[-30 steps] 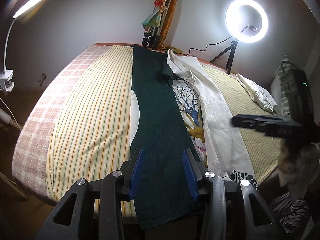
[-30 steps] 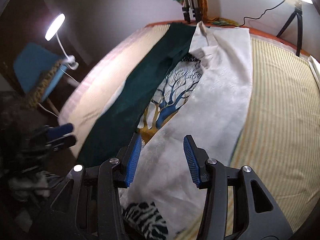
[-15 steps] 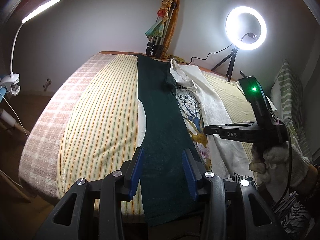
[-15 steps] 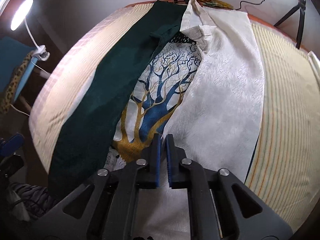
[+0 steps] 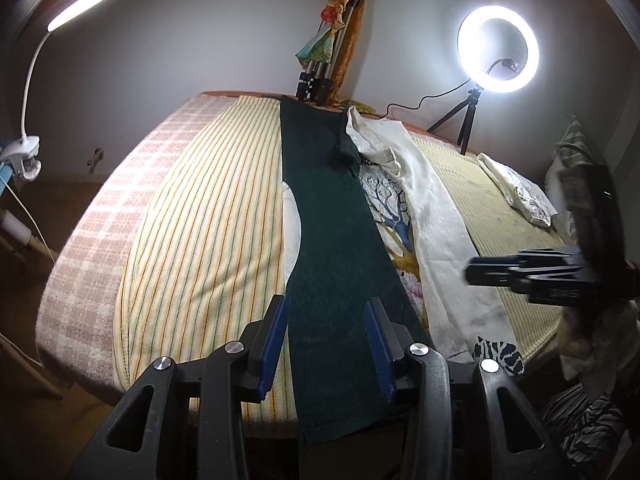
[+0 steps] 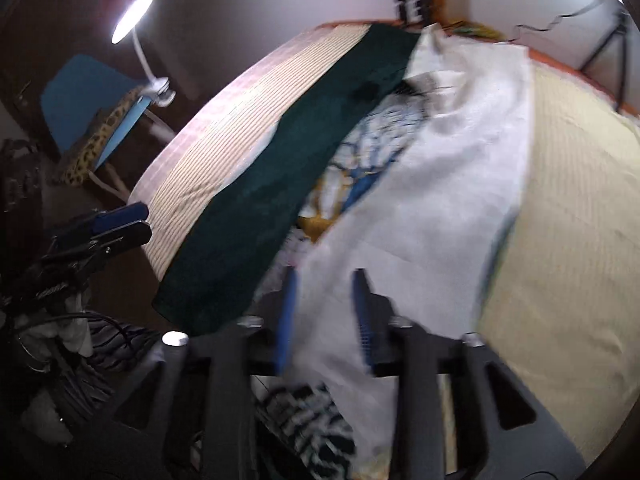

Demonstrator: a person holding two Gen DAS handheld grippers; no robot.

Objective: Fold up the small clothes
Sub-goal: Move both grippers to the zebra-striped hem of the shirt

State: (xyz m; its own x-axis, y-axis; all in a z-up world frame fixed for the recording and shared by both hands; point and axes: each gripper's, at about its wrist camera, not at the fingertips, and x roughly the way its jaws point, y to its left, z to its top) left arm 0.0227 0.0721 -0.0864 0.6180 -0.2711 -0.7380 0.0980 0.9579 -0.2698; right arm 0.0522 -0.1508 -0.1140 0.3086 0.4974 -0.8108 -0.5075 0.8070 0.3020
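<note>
A long dark green garment (image 5: 332,240) lies lengthwise down the bed. Beside it lies a white garment (image 5: 436,240) with a blue and gold tree print (image 5: 390,208). My left gripper (image 5: 326,312) hovers open over the near end of the green garment, its pads not touching the cloth. In the blurred right wrist view, my right gripper (image 6: 324,274) is opening above the near part of the white garment (image 6: 440,160), with nothing pinched between its pads. The green garment (image 6: 280,168) lies to its left. The right gripper (image 5: 500,272) also shows at the bed's right side.
The bed carries a yellow striped cover (image 5: 200,240) over a pink checked blanket (image 5: 100,220). A ring light (image 5: 498,48) and a tripod (image 5: 320,76) stand at the head. A folded white cloth (image 5: 516,188) lies at right, a zebra-patterned cloth (image 5: 500,350) at the near edge.
Half a second ago the right gripper was shut low over the white garment; its jaws now stand apart and it has drawn back toward the near edge. The left gripper stayed put.
</note>
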